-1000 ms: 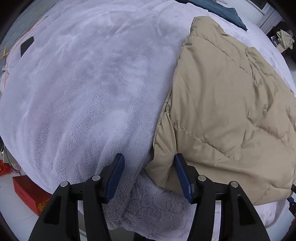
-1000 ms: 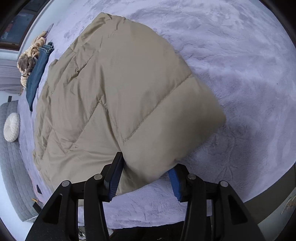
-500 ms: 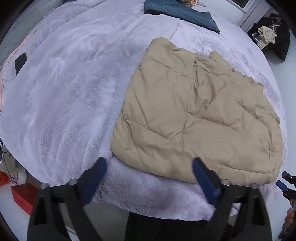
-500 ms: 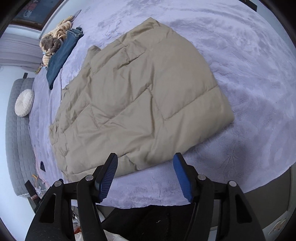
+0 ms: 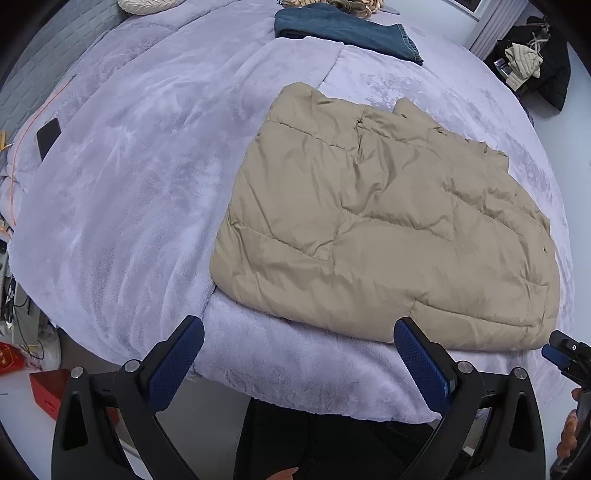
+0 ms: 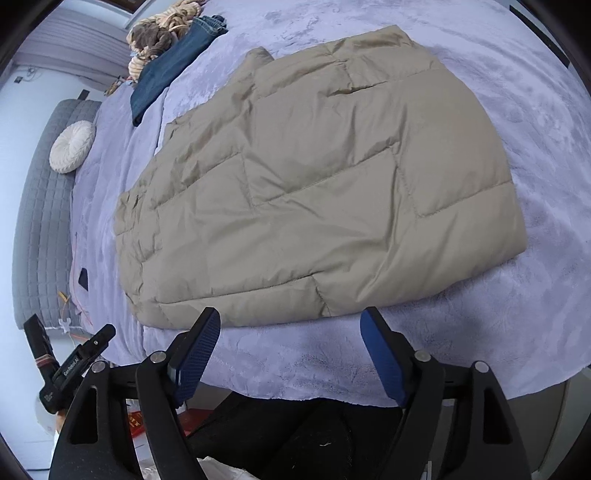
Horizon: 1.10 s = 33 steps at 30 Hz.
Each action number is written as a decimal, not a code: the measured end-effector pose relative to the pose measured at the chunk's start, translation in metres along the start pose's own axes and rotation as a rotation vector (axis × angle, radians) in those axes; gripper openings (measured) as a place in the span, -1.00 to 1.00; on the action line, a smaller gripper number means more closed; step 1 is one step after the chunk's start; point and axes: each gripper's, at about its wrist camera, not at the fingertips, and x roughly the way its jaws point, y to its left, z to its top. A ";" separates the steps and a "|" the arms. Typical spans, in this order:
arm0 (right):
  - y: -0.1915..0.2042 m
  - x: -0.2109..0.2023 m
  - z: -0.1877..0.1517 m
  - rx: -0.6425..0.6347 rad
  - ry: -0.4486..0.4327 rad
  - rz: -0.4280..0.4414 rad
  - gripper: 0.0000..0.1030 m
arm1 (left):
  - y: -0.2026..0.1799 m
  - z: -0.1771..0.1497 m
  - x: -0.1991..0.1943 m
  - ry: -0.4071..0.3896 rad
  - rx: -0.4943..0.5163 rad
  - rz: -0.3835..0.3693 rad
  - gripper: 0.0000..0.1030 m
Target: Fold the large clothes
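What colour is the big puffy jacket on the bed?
The jacket is beige-tan, quilted with stitched lines. It shows best in the right wrist view.

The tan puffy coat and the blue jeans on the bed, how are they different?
The tan puffy coat is quilted and thick; the blue jeans look flat and thin. The coat lies near the bed's front edge, close to the open left gripper and right gripper; the jeans lie far back by a rope-like bundle. The coat covers much more blanket. Both rest folded on the lilac blanket, untouched.

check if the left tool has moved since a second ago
Yes: the left tool has pulled back off the beige quilted puffer jacket, jaws just opened, nothing between them.
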 end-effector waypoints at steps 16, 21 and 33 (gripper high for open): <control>0.085 0.047 0.005 -0.044 0.008 -0.066 0.99 | 0.046 0.053 0.032 0.061 0.069 -0.069 1.00; 0.099 0.059 0.013 -0.003 0.015 -0.062 0.99 | 0.059 0.076 0.057 0.101 0.073 -0.119 1.00; 0.126 0.097 0.031 0.019 0.063 -0.083 0.99 | 0.093 0.126 0.108 0.188 0.058 -0.438 1.00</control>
